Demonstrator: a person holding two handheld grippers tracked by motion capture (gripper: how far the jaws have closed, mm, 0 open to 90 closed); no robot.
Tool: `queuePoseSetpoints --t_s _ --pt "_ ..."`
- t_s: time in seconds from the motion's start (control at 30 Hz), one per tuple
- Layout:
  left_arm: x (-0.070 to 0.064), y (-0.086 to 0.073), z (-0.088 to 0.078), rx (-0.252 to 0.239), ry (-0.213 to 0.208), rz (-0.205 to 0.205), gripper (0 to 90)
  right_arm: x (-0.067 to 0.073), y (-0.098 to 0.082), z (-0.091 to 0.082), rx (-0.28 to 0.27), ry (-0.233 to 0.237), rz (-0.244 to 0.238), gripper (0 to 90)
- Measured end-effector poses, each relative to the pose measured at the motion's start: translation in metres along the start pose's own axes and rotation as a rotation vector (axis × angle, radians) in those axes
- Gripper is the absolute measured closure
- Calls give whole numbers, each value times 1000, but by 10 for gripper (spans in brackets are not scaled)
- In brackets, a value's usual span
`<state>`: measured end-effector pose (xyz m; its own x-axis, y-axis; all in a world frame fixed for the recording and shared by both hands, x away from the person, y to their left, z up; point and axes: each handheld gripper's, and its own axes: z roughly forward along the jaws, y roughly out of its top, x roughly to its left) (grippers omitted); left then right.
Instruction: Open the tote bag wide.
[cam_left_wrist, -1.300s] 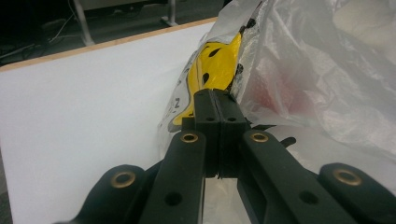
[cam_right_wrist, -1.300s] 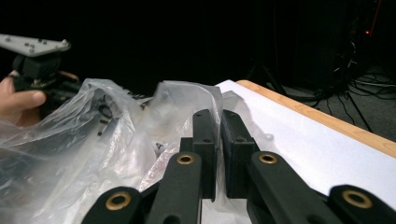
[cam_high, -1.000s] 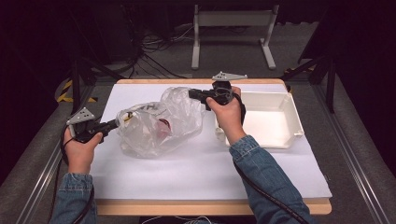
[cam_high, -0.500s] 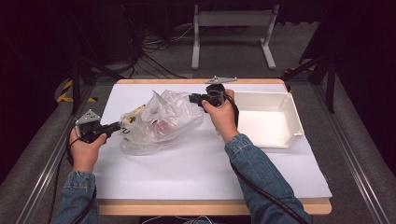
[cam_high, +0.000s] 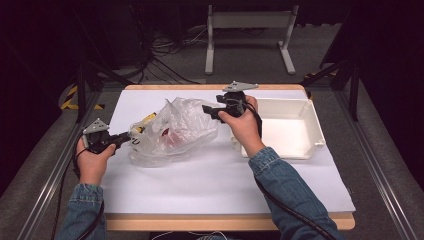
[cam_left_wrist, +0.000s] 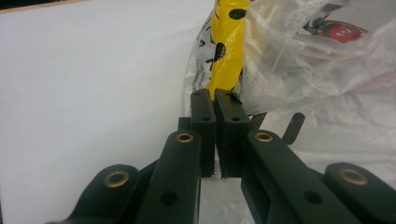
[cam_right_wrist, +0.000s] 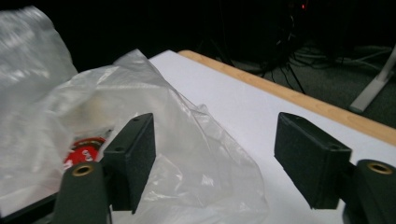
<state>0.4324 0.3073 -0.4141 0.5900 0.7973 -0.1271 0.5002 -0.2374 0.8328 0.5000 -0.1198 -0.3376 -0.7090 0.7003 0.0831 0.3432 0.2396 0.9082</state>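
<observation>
A clear plastic bag (cam_high: 175, 132) lies slumped on the white table cover, with a red-labelled item (cam_high: 167, 137) and a yellow printed item (cam_high: 145, 120) inside. My left gripper (cam_high: 129, 140) is at the bag's left end, shut on its edge. In the left gripper view the jaws (cam_left_wrist: 215, 100) meet on thin film just under the yellow item (cam_left_wrist: 226, 51). My right gripper (cam_high: 206, 111) hovers at the bag's right end; its jaws have just been opening. In the right gripper view (cam_right_wrist: 217, 140) they stand wide apart, and a loose fold of the bag (cam_right_wrist: 187, 154) lies between them untouched.
A white plastic tray (cam_high: 315, 125) sits at the right of the table, just right of my right hand. The wooden table edge (cam_right_wrist: 289, 95) runs behind the bag. Cables and a white stand are on the floor beyond the table.
The right gripper's jaws have opened and let go of the bag. The bag, stretched and puffed up between the two grippers before, has sagged onto the table. The left gripper keeps its grip.
</observation>
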Motion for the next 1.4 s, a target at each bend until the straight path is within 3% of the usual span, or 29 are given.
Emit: queuePoseSetpoints --t_s 0.23,0.37,0.43,0.5,0.7,0.8,0.87,0.93,1.0,1.07,1.13,1.3,1.4 --pt "-6 6 -11 -48 -13 -4 761 12 11 -33 -29 33 -69 212" --pt "-11 10 -19 -72 -12 -2 591 20 11 -43 -26 19 -134 202" --pt "-15 13 -26 -95 -16 2 565 23 11 -48 -33 24 -148 205" --pt "-19 16 -31 -110 -14 7 509 27 11 -52 -43 46 -160 262" --pt "-39 27 -49 -151 -18 52 473 51 11 -70 -33 123 -250 464" --pt "-44 29 -52 -156 -25 63 465 59 10 -75 -19 165 -258 500" --pt "-49 32 -54 -158 -34 72 459 69 5 -79 11 223 -262 505" --pt "-55 34 -56 -156 -48 91 444 80 -2 -79 47 269 -279 485" --pt "-59 37 -56 -154 -68 111 419 85 -6 -78 60 281 -284 463" --pt "-69 41 -56 -159 -102 144 401 98 -18 -71 85 311 -282 355" --pt "-72 42 -56 -159 -113 148 384 103 -23 -66 102 320 -286 291" --pt "-82 46 -43 -114 -155 223 312 112 -33 -54 137 318 -282 247" --pt "-85 47 -31 -68 -142 253 299 116 -36 -47 148 327 -283 273"
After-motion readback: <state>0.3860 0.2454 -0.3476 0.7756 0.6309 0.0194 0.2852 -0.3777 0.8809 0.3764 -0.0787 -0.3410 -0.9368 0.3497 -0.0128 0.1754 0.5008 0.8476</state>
